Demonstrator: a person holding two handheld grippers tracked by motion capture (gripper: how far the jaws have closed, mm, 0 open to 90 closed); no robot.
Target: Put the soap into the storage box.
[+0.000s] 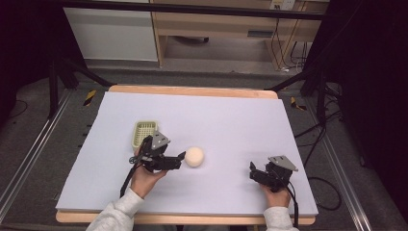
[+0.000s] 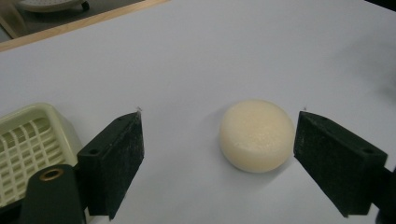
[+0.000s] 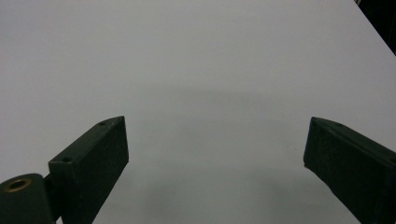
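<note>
The table (image 1: 231, 120), covered by a pale sheet, is being taken in from above, and it is being worked over from the near edge by a person in grey sleeves. On the left half, a pale yellow slotted basket (image 1: 144, 132) is being seen lying flat on the sheet, just behind the left gripper (image 1: 180, 156).

That left gripper is being held low over the sheet, and its jaws are being kept spread wide, nothing clamped between them. In the left gripper view the round cream-coloured soap (image 2: 257, 135) is being framed between the two black jaws, nearer the right-hand one, with a sliver of white sheet being left on either side, so no contact is being made. From above, the soap (image 1: 194, 157) is being seen resting on the sheet near the middle of the table, just beyond the gripper's tips, with the basket (image 2: 28, 149) being caught at the lower left edge of the gripper's own camera.

Well apart, at the near right of the table, the right gripper (image 1: 252, 169) is being held over bare sheet, its jaws likewise standing wide open and empty.
</note>
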